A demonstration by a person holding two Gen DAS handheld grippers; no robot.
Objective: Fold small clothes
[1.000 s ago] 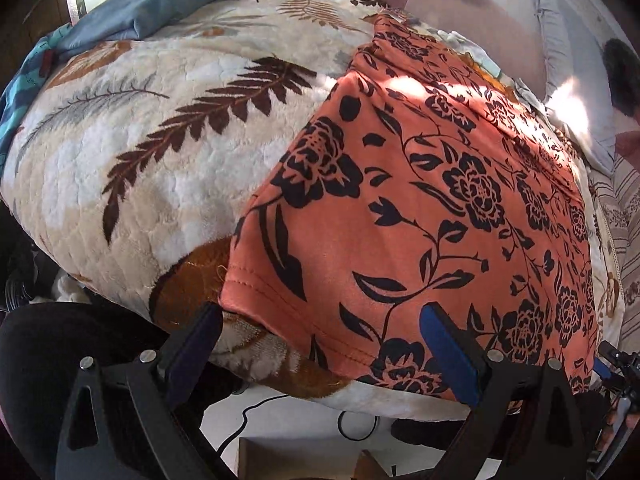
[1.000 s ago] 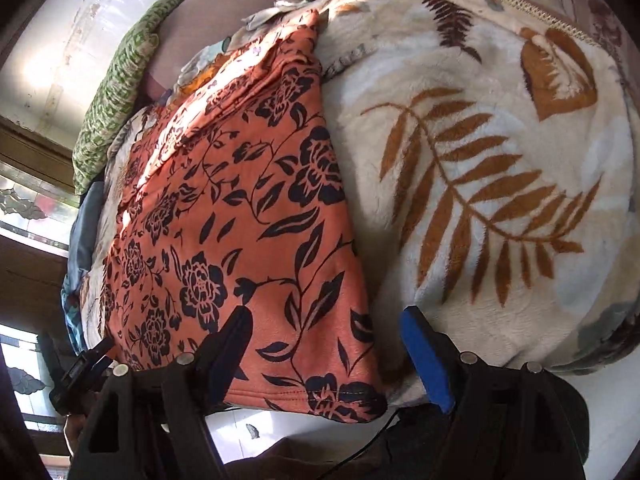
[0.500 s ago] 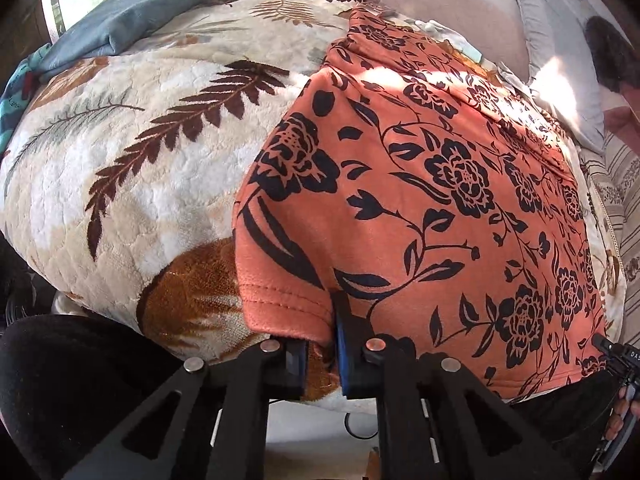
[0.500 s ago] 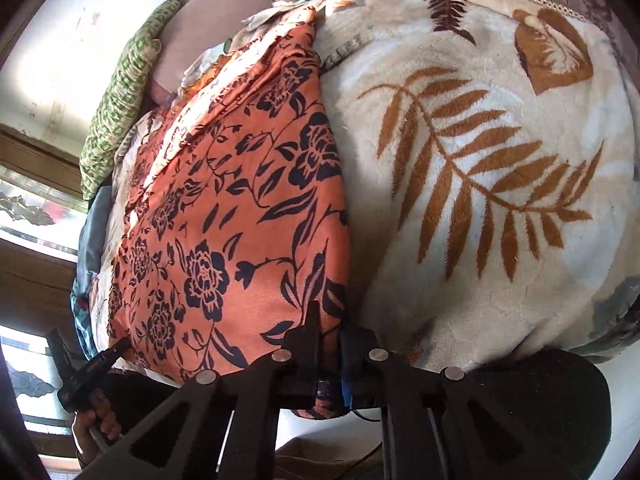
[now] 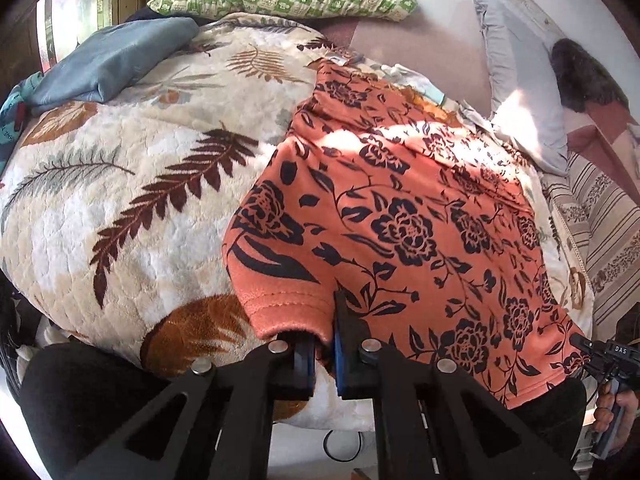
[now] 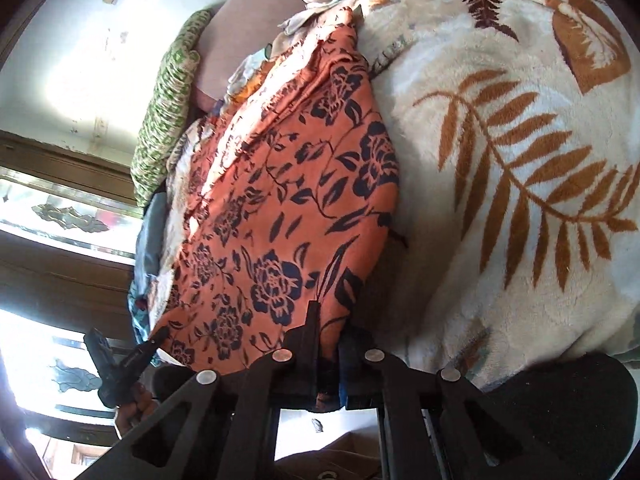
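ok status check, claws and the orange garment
Left claw shut on orange floral garment hem. Right claw shut on its other corner. Nothing blocking on leaf-print blanket.

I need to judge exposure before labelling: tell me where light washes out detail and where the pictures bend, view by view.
Left wrist view: a sun patch bleaches the orange floral cloth near its far end; the blanket bulges with fisheye curve; the corners are black. Right wrist view: the wall and window are blown out white; the cloth's near edge lies in shadow.
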